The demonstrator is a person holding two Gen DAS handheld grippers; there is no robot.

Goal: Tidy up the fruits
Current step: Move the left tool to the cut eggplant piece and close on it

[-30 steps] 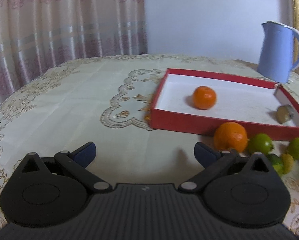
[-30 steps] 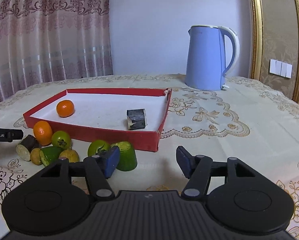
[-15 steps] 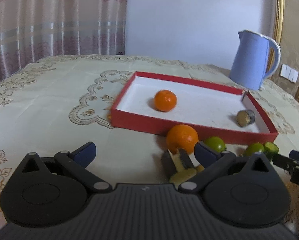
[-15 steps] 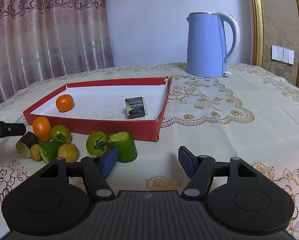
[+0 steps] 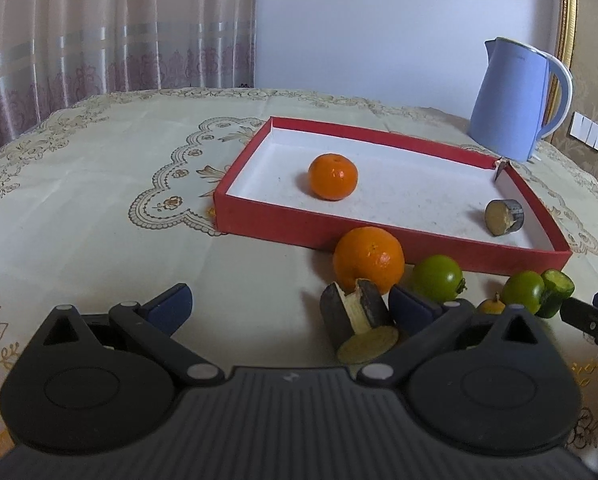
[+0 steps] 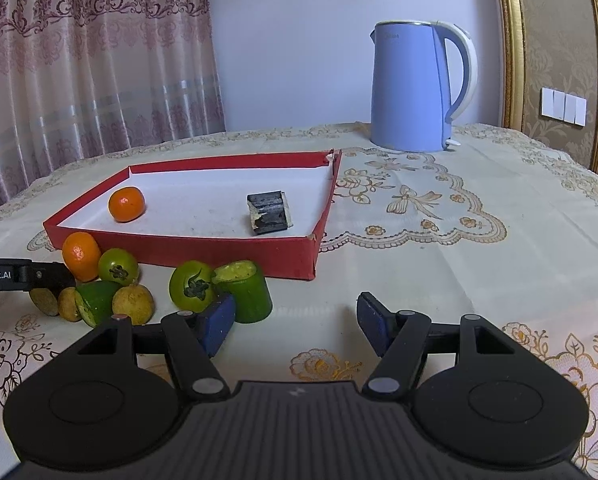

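A red box [image 5: 267, 216] with a white floor holds a small orange [image 5: 333, 176] and a dark cut piece [image 5: 504, 216]. In front of it on the cloth lie a bigger orange [image 5: 369, 259], a dark-skinned cut piece [image 5: 357, 320], green fruits [image 5: 437, 277] and a green cut chunk [image 6: 246, 290]. My left gripper [image 5: 289, 306] is open low over the cloth, its right finger beside the dark cut piece. My right gripper [image 6: 297, 320] is open, its left finger touching or just in front of the green chunk. The box shows in the right wrist view [image 6: 235, 246] too.
A blue electric kettle [image 6: 417, 86] stands behind the box at the back right. Small yellow fruits [image 6: 133, 304] lie among the pile. Curtains hang behind the table, and a gold frame and wall switch are at the right.
My left gripper has swung right and closer to the fruit pile, so the dark cut piece now lies by its right finger. My right gripper moved slightly forward toward the green chunk.
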